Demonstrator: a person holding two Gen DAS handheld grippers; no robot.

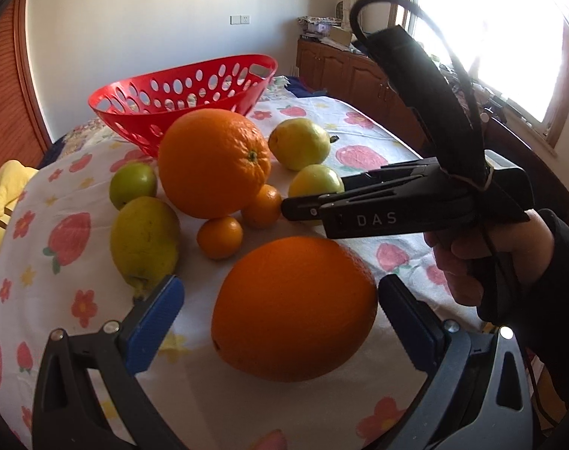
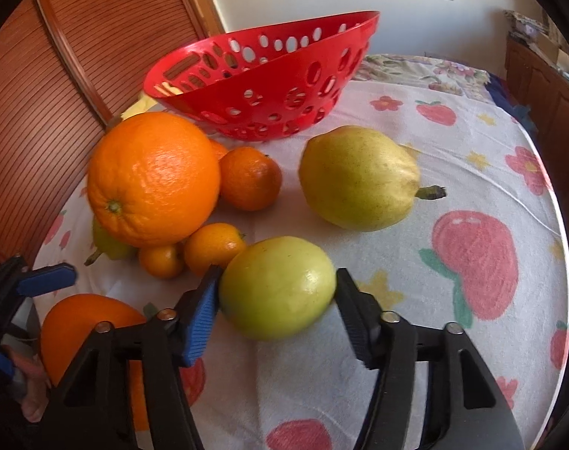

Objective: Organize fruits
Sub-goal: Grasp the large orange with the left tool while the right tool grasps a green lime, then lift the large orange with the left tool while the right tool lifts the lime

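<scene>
A red perforated basket (image 1: 179,93) stands at the back of the table; it also shows in the right wrist view (image 2: 261,75). In front of it lie two big oranges, small mandarins, pears and green apples. My left gripper (image 1: 280,315) is open, its blue pads on either side of the near big orange (image 1: 295,307), the right pad touching it. My right gripper (image 2: 276,311) is shut on a green apple (image 2: 276,285), still low over the cloth. It shows from the side in the left wrist view (image 1: 295,206). The other big orange (image 2: 153,176) sits to the left.
A fruit-print cloth (image 2: 472,247) covers the round table. A yellow pear (image 2: 359,176) lies right of the mandarins (image 2: 250,178). Another pear (image 1: 143,240) and a green apple (image 1: 132,183) lie left. A wooden door is at left, a cabinet and window at right.
</scene>
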